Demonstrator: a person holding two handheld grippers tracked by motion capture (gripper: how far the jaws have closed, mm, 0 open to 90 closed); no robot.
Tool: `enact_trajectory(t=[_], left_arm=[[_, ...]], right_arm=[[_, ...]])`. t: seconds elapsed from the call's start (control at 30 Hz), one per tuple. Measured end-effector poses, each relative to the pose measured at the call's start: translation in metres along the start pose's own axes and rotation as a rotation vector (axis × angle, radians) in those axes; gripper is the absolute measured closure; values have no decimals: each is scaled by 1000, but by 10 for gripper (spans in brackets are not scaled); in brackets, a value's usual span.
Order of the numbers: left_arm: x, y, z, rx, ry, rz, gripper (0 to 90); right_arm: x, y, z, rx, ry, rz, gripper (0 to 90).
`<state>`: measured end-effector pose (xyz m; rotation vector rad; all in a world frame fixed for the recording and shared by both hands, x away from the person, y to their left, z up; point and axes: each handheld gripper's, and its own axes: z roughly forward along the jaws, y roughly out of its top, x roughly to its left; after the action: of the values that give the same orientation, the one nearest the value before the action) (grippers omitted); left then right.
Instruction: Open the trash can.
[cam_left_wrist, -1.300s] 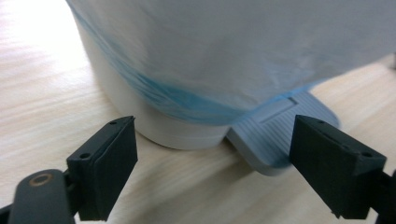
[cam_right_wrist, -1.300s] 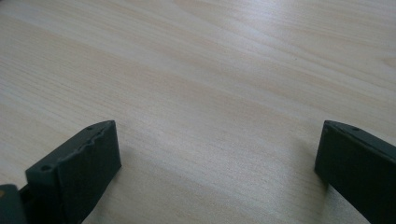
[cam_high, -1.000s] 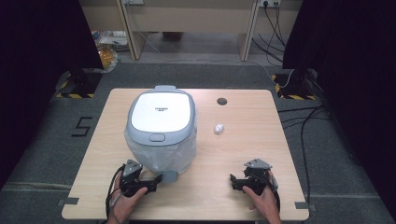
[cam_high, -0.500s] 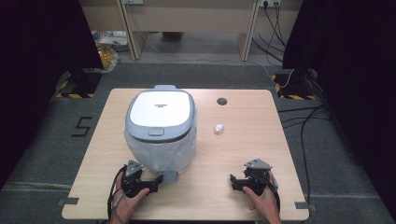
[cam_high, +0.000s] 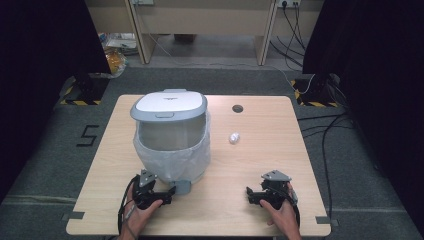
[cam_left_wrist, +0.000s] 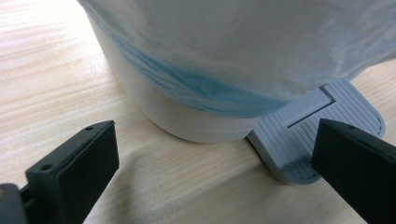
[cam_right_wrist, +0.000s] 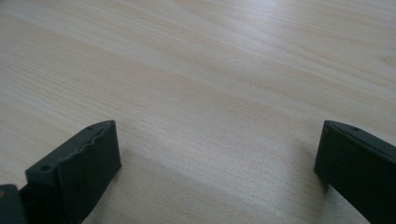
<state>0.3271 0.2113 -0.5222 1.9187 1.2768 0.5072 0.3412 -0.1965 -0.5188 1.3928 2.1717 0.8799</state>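
High view has the left tongs open at the bin's 6 o'clock, grey pedal just ahead, while the right tongs idle open, well apart.

One pedal bin stands on the one tabletop, with one white lid, one plastic liner bag and one grey foot pedal. One small white crumpled scrap lies apart. Two tools: left tool, right tool.

Lab-like test room: lone wooden table, hazard-taped stands (trailing floor cables).
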Motion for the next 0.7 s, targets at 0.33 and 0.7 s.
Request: enact_trajectory(t=[0.33, 0.7], left_arm=[[7, 5, 7, 15, 11, -16, 0], [11, 12, 14, 15, 20, -17, 0]], right_arm=[[0, 0, 0, -2, 2, -5, 2], [0, 0, 0, -1, 2, -4, 1]])
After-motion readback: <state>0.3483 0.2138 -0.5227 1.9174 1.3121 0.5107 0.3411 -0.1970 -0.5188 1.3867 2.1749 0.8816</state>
